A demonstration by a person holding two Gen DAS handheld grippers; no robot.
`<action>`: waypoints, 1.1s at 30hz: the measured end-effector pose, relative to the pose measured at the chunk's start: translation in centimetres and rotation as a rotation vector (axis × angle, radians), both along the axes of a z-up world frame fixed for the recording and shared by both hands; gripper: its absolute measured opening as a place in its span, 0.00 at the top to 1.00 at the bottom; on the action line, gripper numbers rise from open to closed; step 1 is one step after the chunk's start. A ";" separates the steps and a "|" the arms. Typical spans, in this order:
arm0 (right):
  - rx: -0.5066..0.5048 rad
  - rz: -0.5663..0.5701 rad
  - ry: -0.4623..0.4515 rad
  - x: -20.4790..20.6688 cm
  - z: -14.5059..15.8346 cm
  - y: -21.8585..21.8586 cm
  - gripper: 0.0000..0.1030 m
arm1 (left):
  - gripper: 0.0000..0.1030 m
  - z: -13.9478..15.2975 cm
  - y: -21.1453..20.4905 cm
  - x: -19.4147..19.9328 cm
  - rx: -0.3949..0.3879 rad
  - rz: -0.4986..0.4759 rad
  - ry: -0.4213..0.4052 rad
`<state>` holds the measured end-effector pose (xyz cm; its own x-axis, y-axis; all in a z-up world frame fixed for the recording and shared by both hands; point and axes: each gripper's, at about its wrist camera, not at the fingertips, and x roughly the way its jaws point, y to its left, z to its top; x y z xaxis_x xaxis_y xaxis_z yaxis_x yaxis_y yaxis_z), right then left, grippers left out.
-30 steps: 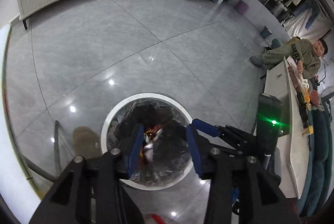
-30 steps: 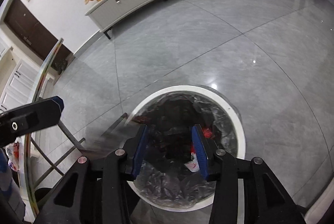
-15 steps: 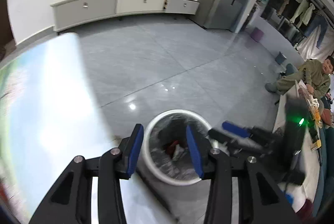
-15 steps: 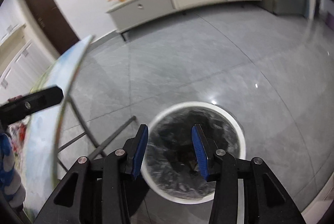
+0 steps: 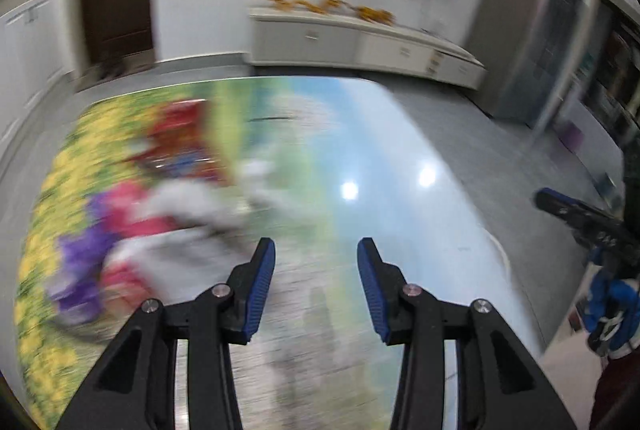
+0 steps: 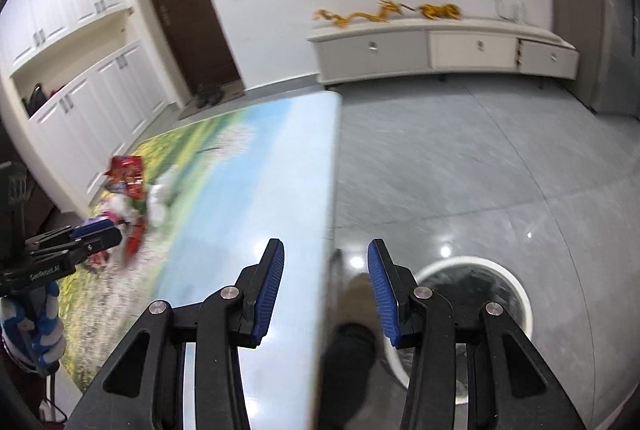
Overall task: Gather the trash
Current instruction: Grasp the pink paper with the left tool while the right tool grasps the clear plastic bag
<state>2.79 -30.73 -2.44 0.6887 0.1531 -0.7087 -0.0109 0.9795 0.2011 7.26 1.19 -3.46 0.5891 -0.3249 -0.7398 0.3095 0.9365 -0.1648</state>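
Both claws are spread wide with nothing between their blue pads: the left gripper [image 5: 316, 262] hangs above the table [image 5: 400, 149], whose top bears a printed meadow scene, and the right gripper [image 6: 326, 262] hangs over the table's right edge, one finger above the top and the other above the floor [image 6: 460, 165]. Trash [image 6: 128, 189], a loose pile of red, white and purple wrappers, lies on the table's far left part, well apart from the right gripper and blurred in the left view. Beside the table's right edge stands the bin [image 6: 516, 290], white-rimmed with a dark liner.
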 end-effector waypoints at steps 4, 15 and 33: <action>-0.007 0.070 -0.002 1.0 0.7 4.1 0.58 | 0.60 -0.9 7.2 -0.2 -0.010 0.108 0.001; -0.005 0.209 0.060 5.2 -0.9 12.3 0.58 | 0.61 -5.8 11.2 0.3 -0.092 0.125 0.080; 0.036 0.357 0.143 13.6 -4.9 19.9 0.58 | 0.61 -7.4 12.5 2.8 -0.071 0.174 0.086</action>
